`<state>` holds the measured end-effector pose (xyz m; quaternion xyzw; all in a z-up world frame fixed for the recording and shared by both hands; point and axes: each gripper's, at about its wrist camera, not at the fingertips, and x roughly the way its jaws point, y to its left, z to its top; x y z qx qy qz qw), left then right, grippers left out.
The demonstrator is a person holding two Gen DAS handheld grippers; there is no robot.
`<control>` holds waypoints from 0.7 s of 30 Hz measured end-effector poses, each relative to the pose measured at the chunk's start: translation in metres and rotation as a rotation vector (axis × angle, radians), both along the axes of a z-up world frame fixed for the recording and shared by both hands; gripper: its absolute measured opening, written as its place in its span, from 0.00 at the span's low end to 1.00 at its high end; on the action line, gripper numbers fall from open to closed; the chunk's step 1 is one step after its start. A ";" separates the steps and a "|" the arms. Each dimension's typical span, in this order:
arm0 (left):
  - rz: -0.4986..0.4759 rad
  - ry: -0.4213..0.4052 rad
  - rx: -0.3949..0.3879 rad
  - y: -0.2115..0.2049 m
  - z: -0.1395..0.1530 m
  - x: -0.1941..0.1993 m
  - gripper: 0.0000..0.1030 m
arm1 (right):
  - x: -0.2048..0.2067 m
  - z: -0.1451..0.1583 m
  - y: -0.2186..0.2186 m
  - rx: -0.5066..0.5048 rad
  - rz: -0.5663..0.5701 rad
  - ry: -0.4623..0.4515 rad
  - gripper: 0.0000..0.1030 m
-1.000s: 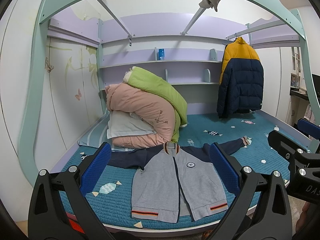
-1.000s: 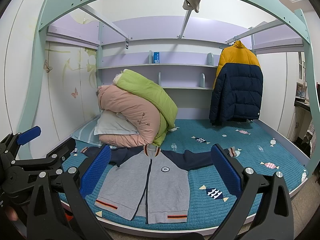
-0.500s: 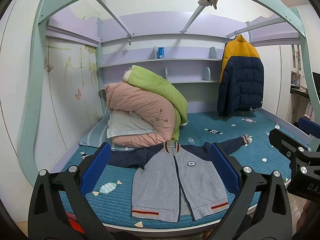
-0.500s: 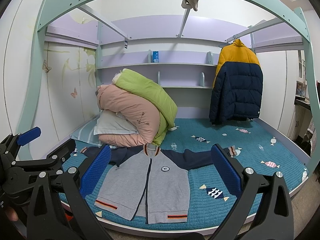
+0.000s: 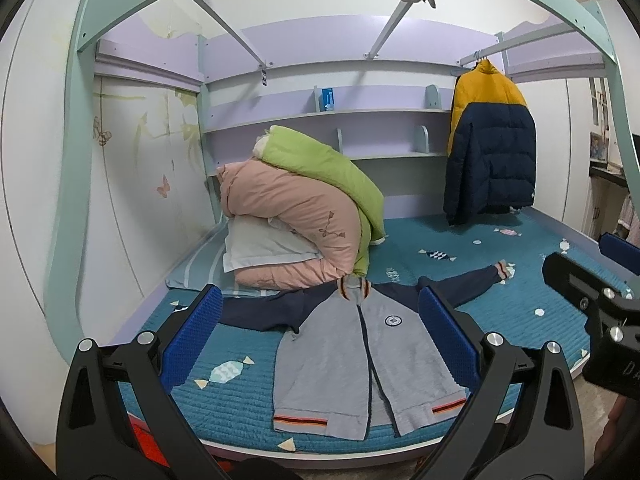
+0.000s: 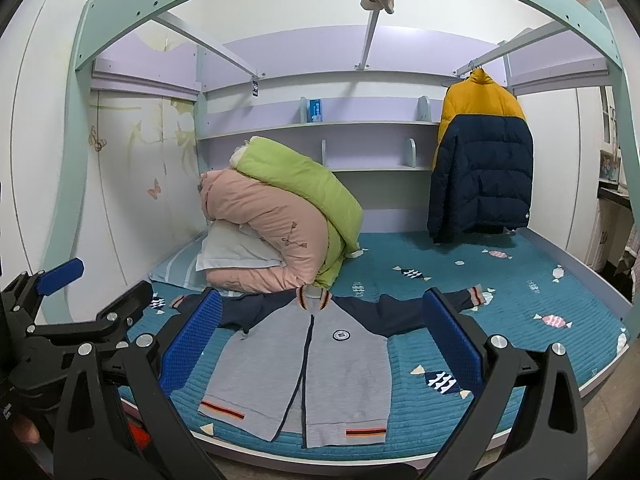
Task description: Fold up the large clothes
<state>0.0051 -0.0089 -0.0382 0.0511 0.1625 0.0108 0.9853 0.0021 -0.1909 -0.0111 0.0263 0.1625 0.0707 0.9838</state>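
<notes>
Grey jacket (image 5: 360,364) lies flat on bed, beyond both wide-spread claws.

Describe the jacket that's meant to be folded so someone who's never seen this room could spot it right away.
Find the bed with the teal quilted cover; near its front edge, before the pile of pink and green duvets, a grey zip jacket lies flat with sleeves spread. Unlike the yellow and navy puffer coat hanging at the back, it has navy sleeves, a round chest badge and striped hem.

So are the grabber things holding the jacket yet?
No, nothing is held. Left gripper and right gripper are both open, short of the grey zip-up jacket with navy sleeves lying flat.
</notes>
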 end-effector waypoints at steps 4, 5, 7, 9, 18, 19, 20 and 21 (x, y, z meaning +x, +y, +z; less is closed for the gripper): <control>0.009 0.012 0.013 -0.002 0.003 0.006 0.95 | 0.005 -0.002 0.000 0.015 0.009 0.003 0.94; 0.011 0.017 0.017 -0.003 0.004 0.008 0.95 | 0.007 -0.003 0.000 0.019 0.010 0.004 0.94; 0.017 0.021 0.025 -0.002 0.003 0.011 0.95 | 0.012 -0.005 0.000 0.029 0.011 0.008 0.94; 0.022 0.037 0.030 -0.003 0.002 0.019 0.95 | 0.019 -0.009 0.001 0.037 0.011 0.018 0.94; 0.006 0.163 -0.025 0.020 -0.025 0.080 0.95 | 0.082 -0.046 0.020 0.025 0.010 0.129 0.94; 0.002 0.186 -0.043 0.024 -0.029 0.090 0.95 | 0.091 -0.052 0.025 0.021 0.015 0.146 0.94; 0.002 0.210 -0.062 0.030 -0.035 0.101 0.95 | 0.103 -0.061 0.031 0.016 0.026 0.166 0.94; 0.004 0.232 -0.077 0.036 -0.042 0.112 0.95 | 0.114 -0.068 0.036 0.011 0.034 0.183 0.93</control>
